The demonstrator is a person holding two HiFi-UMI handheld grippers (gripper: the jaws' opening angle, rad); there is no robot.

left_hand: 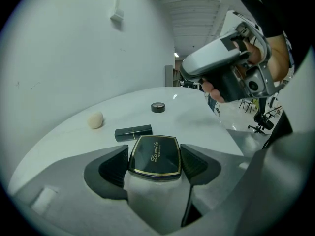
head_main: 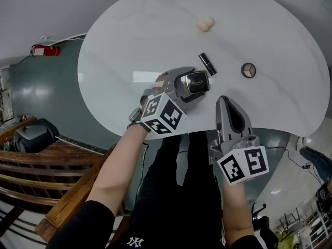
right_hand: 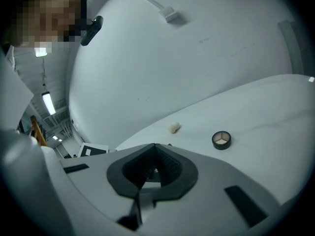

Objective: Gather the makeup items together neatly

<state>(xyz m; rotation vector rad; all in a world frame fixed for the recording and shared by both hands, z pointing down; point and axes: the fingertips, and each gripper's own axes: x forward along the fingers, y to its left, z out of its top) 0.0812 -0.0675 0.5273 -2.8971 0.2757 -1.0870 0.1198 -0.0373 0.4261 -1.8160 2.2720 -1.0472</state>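
Black compact (left_hand: 154,156) clamped in the outstretched left gripper (left_hand: 154,151) (forearm angled inward); right gripper (right_hand: 154,165) hovers closed.

we see a white round table (head_main: 129,40); on it lie a beige sponge (head_main: 205,24), a black lipstick tube (head_main: 207,64), a round eyeshadow pot (head_main: 248,70) and a black compact (head_main: 196,82).

A small dark thing (right_hand: 169,144) peeks over the right gripper (right_hand: 154,154); too little shows to tell what it is. The left gripper (left_hand: 155,149) hides all that lies under the compact (left_hand: 154,157).
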